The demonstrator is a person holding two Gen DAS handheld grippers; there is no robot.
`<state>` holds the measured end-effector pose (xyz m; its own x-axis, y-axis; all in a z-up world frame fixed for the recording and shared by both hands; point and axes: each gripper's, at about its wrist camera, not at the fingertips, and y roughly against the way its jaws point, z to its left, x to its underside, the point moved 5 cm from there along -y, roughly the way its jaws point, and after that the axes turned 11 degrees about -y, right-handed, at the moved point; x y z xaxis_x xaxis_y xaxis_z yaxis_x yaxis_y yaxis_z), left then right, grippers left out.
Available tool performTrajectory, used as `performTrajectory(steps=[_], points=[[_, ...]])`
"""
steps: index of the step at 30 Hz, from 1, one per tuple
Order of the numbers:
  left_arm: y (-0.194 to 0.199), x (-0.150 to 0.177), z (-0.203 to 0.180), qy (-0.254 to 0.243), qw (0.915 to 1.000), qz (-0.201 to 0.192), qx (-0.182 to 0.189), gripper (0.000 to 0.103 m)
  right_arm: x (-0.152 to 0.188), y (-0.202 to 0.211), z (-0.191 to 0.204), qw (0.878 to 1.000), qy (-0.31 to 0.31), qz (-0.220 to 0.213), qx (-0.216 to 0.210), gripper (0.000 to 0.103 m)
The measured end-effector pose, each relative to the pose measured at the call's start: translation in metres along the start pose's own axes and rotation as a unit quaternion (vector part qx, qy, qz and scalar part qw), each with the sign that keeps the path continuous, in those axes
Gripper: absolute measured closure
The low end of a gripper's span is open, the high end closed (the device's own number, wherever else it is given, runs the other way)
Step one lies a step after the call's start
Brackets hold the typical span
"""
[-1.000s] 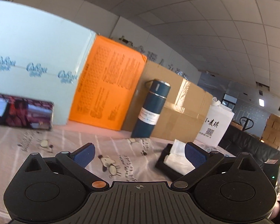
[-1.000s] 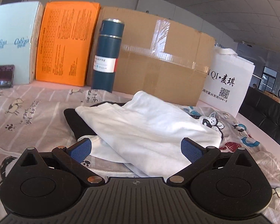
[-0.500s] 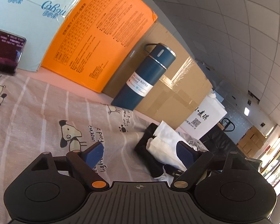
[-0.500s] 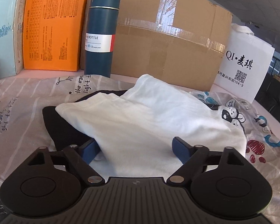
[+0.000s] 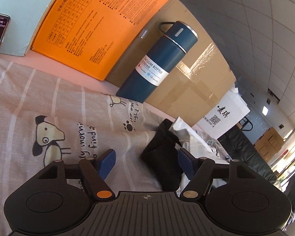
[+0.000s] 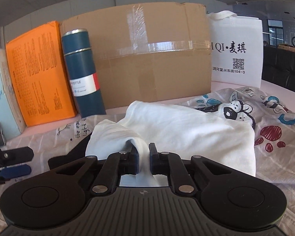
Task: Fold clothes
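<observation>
- The right gripper [image 6: 143, 158], wide open a second ago, is closing its jaws on a pinched fold of the white T-shirt [image 6: 179, 129] lying just ahead of it, so the garment looks ready to lift
- The left gripper [image 5: 145, 162] is narrowing, pads not yet pressing the black garment [image 5: 163, 155] between them
- Behind both: a closed cardboard box [image 6: 153, 59] and a white tote bag [image 6: 236, 51], contents unseen

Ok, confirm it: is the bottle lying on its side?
No, the bottle stands upright against the cardboard box.
</observation>
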<state>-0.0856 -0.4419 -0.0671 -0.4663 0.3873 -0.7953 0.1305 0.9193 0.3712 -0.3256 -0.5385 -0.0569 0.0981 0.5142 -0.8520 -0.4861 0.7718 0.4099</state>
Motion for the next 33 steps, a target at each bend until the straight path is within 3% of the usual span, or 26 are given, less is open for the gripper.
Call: performTrajectory(steps=[3,7,9,10,11,13,22,29,33], points=[[-0.014,-0.001,-0.007,-0.007,0.9999,0.012,0.005,0.034,-0.007,0.009,-0.010,0.999,-0.036,-0.025,-0.001,0.094],[-0.033,0.003,-0.024,-0.034,0.9988,0.034,0.007,0.045,-0.014,0.018,-0.020,0.996,-0.067,-0.055,0.001,0.094],[-0.042,0.007,-0.032,-0.054,0.9976,0.044,-0.001,0.059,-0.015,0.021,-0.022,0.995,-0.073,-0.066,0.001,0.094],[-0.043,0.008,-0.034,-0.063,0.9970,0.045,-0.001,0.075,-0.016,0.023,-0.024,0.995,-0.076,-0.071,0.000,0.094],[-0.044,0.009,-0.037,-0.071,0.9964,0.047,-0.001,0.084,-0.016,0.025,-0.023,0.994,-0.078,-0.075,-0.002,0.094],[-0.046,0.011,-0.041,-0.088,0.9949,0.049,-0.002,0.091,-0.017,0.027,-0.023,0.993,-0.078,-0.083,-0.002,0.094],[-0.002,-0.011,-0.072,-0.139,0.9891,-0.038,0.033,0.094,-0.038,0.065,-0.013,0.985,-0.062,-0.161,-0.011,0.095],[0.069,-0.042,-0.078,-0.146,0.9798,-0.132,0.033,0.094,-0.061,0.121,0.014,0.972,-0.062,-0.222,-0.049,0.096],[0.118,-0.056,-0.066,-0.141,0.9740,-0.176,0.018,0.095,-0.064,0.141,0.035,0.968,-0.062,-0.228,-0.083,0.096]])
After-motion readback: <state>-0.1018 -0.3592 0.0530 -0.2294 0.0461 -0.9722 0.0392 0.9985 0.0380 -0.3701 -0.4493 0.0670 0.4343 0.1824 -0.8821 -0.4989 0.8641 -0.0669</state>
